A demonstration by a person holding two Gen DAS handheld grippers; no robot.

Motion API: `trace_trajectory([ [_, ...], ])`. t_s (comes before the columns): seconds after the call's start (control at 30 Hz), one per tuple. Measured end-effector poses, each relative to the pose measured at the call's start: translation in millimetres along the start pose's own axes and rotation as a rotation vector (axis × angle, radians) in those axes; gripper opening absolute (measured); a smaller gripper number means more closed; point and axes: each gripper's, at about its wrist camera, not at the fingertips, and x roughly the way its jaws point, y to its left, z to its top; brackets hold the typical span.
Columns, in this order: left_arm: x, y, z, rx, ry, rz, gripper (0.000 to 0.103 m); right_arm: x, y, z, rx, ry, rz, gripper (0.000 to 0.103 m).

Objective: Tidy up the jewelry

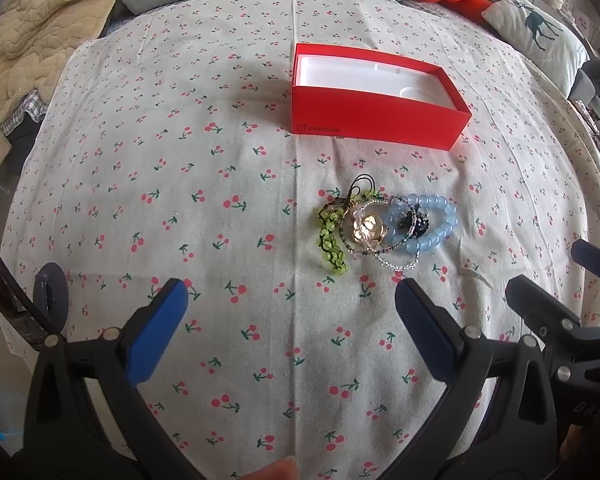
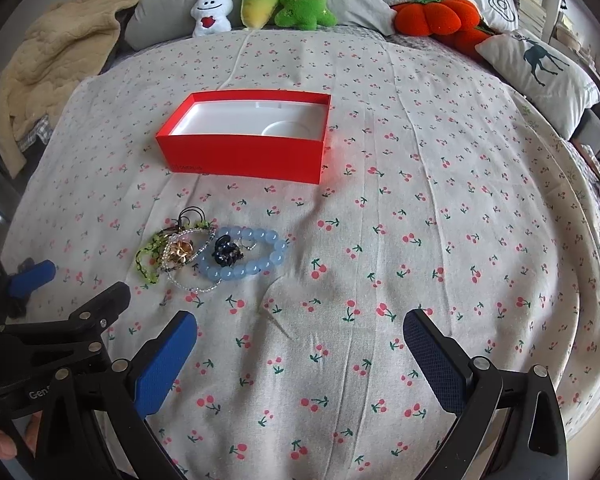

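Observation:
A tangled pile of jewelry lies on the cherry-print cloth: a light blue bead bracelet (image 1: 436, 224) (image 2: 256, 258), a green bead strand (image 1: 330, 246) (image 2: 148, 260), a gold piece (image 1: 366, 226) (image 2: 180, 254), a dark clip (image 1: 414, 220) (image 2: 226, 256) and clear bead strands. An open red box (image 1: 376, 116) (image 2: 244, 152) with a white empty inside stands behind the pile. My left gripper (image 1: 292, 296) is open, just short of the pile. My right gripper (image 2: 300, 332) is open, to the right of the pile and nearer than it.
Plush toys (image 2: 260, 0), an orange plush pumpkin (image 2: 436, 16) and pillows (image 2: 536, 64) line the far edge of the bed. A tan blanket (image 2: 56, 52) lies at the far left. The right gripper's frame shows in the left wrist view (image 1: 540, 312).

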Motion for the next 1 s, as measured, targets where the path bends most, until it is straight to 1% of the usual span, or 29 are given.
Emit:
trace_trajectory([
  [1.0, -1.3, 1.5, -0.5, -0.001, 0.001, -0.004, 0.103, 5.1, 3.2, -2.0, -0.008, 0.013, -0.011, 0.103],
])
